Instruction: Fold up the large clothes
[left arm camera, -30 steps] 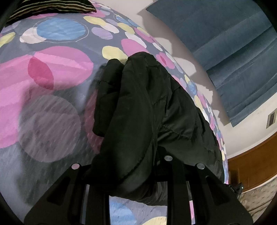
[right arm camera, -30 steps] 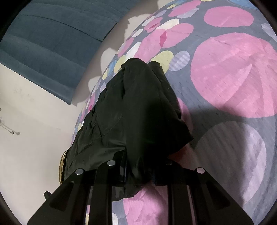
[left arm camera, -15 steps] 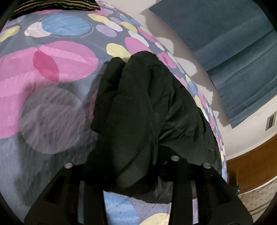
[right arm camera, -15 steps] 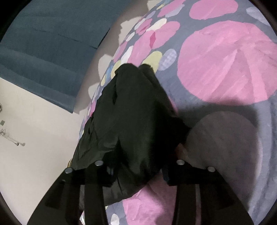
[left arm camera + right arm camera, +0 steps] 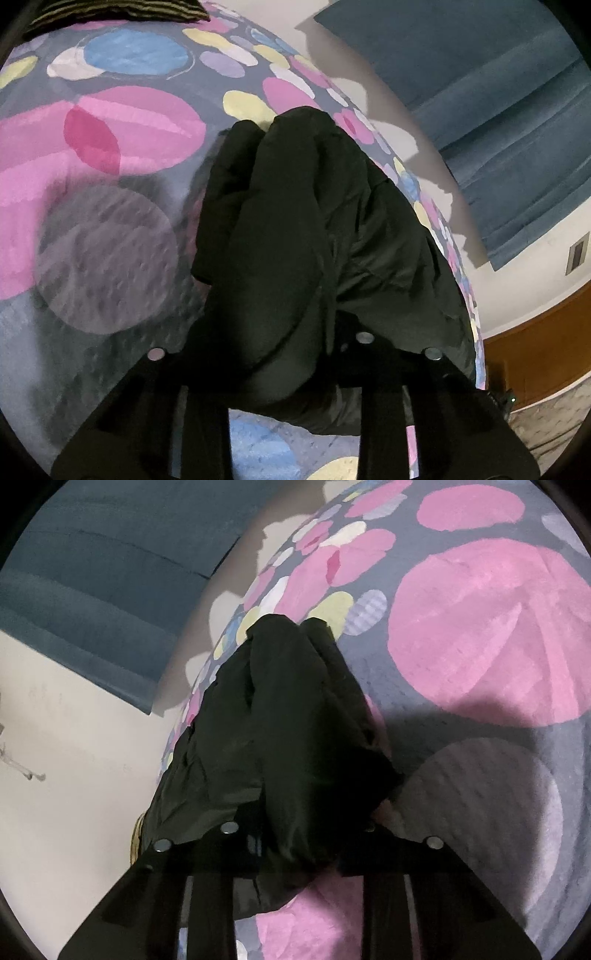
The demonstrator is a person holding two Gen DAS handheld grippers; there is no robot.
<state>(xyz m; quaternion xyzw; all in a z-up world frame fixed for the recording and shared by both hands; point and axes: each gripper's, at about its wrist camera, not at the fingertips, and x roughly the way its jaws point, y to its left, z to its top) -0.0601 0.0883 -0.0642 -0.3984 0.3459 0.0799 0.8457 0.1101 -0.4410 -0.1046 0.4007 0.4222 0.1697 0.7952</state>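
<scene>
A large black padded jacket [image 5: 295, 229] lies bunched on a bed with a grey cover printed with pink, blue and yellow circles [image 5: 110, 229]. My left gripper [image 5: 280, 354] is shut on the jacket's near edge, with the fabric draped over its jaws. In the right wrist view the same jacket [image 5: 280, 731] hangs from my right gripper [image 5: 299, 834], which is shut on the near edge too. The fingertips of both grippers are hidden by the cloth.
A blue curtain [image 5: 498, 110] hangs on the wall beyond the bed's far edge. A striped pillow [image 5: 110, 11] lies at the head of the bed. Wooden furniture [image 5: 535, 350] stands past the bed at the right. The bed cover [image 5: 498, 646] spreads to the right.
Both grippers have shifted a little with the jacket held between them. The fabric has bunched higher over the jaws. Both grips are unchanged.
</scene>
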